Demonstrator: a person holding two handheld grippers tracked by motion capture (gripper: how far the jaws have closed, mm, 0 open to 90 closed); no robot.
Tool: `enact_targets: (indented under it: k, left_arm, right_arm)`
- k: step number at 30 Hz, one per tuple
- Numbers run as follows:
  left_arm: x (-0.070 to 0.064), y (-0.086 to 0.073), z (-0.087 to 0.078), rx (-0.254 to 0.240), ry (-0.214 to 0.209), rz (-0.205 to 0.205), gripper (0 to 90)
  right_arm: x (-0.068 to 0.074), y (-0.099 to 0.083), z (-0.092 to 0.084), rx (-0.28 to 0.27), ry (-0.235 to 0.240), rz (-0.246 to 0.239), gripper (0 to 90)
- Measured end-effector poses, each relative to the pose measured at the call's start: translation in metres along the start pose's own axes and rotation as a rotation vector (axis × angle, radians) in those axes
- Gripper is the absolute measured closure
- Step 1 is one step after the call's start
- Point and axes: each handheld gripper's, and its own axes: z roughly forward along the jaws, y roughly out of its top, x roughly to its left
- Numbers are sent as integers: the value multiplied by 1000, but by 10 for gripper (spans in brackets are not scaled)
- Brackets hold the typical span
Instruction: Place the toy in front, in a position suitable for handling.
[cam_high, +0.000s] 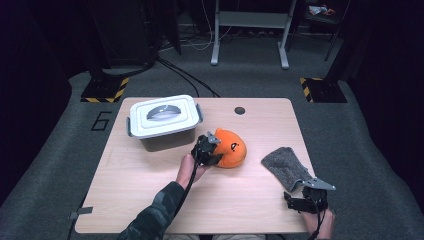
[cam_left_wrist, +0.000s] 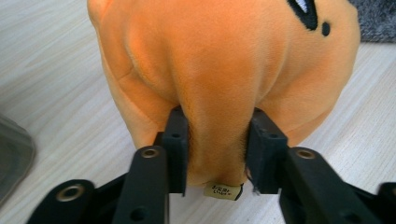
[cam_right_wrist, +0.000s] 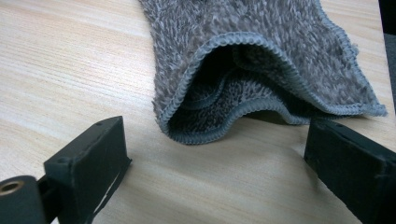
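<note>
The left gripper (cam_left_wrist: 217, 154) pinches a fold of the orange plush (cam_left_wrist: 224, 70), which lies mid-table just right of the lidded box (cam_high: 164, 120). The right gripper (cam_right_wrist: 215, 154) rests at the near right edge, jaws wide apart and holding nothing, the grey cloth's (cam_right_wrist: 261, 60) open hem just beyond them.

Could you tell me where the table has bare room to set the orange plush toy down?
Bare wood lies in front of the lidded container, left of the left gripper pinching the orange plush toy, and between that toy and the grey mitt. It is crowded near the right gripper.
</note>
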Motion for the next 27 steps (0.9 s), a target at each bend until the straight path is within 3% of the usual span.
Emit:
enact_targets:
  k: [7, 10, 14, 19, 20, 21, 23, 25, 27]
  left_arm:
    - [-2, -3, -6, -87, -1, -22, 759]
    - [-5, -2, -10, -94, 5, -10, 764]
    - [-10, -1, -16, -111, 13, -24, 771]
    - [-17, -1, -30, -146, 41, -61, 769]
    - [-19, -1, -32, -157, 48, -83, 769]
    - [-22, -2, -35, -157, 77, -90, 767]
    - [-23, -2, -37, -146, 91, -88, 766]
    - [-28, -4, -39, -163, 101, -144, 765]
    - [-30, -5, -39, -168, 98, -161, 765]
  right_arm:
    - [0, 0, 0, 1, 1, 7, 54]
    - [0, 0, 0, 2, 1, 6, 54]
    - [0, 0, 0, 2, 2, 4, 55]
    - [0, 0, 0, 3, -3, 12, 56]
    - [0, 0, 0, 3, -3, 12, 56]
    - [0, 0, 0, 3, -3, 11, 56]
    - [0, 0, 0, 2, -2, 9, 56]
    - [0, 0, 0, 2, -3, 12, 55]
    - [0, 0, 0, 1, -5, 14, 55]
